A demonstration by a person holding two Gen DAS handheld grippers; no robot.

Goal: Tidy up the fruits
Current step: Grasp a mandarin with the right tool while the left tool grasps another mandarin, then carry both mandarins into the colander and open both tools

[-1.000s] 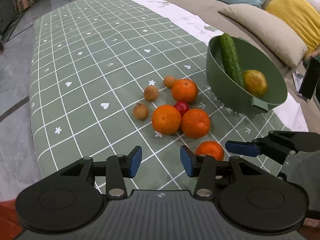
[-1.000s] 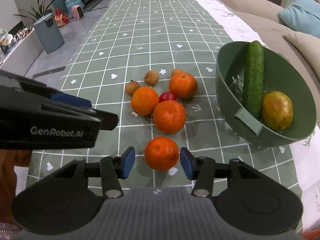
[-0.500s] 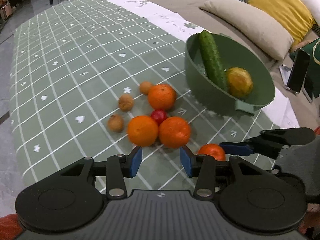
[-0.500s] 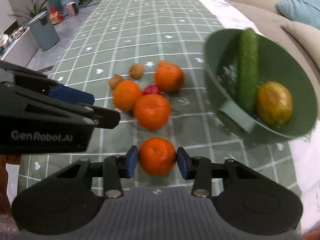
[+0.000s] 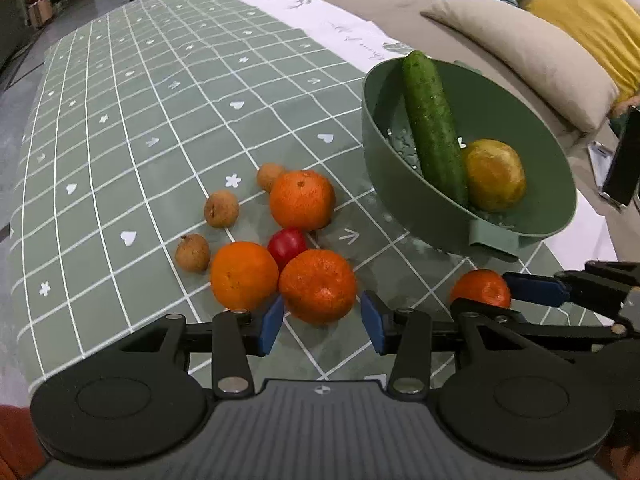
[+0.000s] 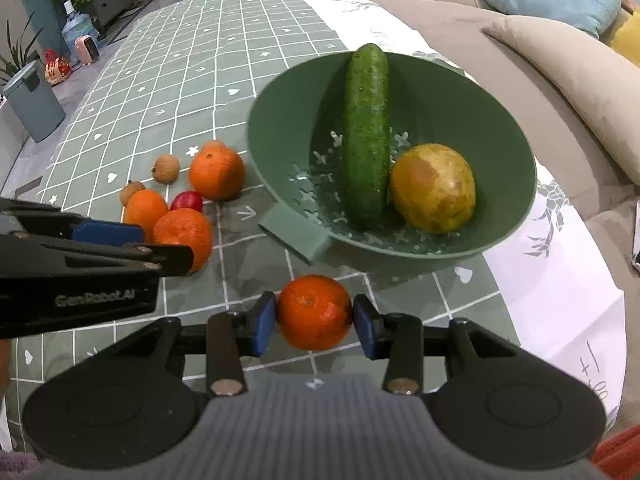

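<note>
My right gripper [image 6: 314, 322] is shut on an orange [image 6: 314, 312] and holds it just in front of the green bowl [image 6: 500, 136]. The bowl holds a cucumber [image 6: 366, 136] and a yellow-green fruit [image 6: 433, 188]. My left gripper [image 5: 322, 322] is open, its pads on either side of the nearest orange [image 5: 318, 286] on the tablecloth. Two more oranges [image 5: 244, 275], a small red fruit [image 5: 286, 243] and three small brown fruits [image 5: 221, 208] lie beyond it. The held orange also shows in the left wrist view [image 5: 480, 288].
The table has a green checked cloth [image 5: 140, 120] with a white strip along the right edge. A sofa with beige [image 5: 532, 52], blue and yellow cushions runs along the right. A grey bin [image 6: 34, 100] and a water bottle stand on the floor at the left.
My right gripper closed on the orange and carried it toward the bowl. My left gripper moved forward until its pads flank the nearest orange on the cloth.
</note>
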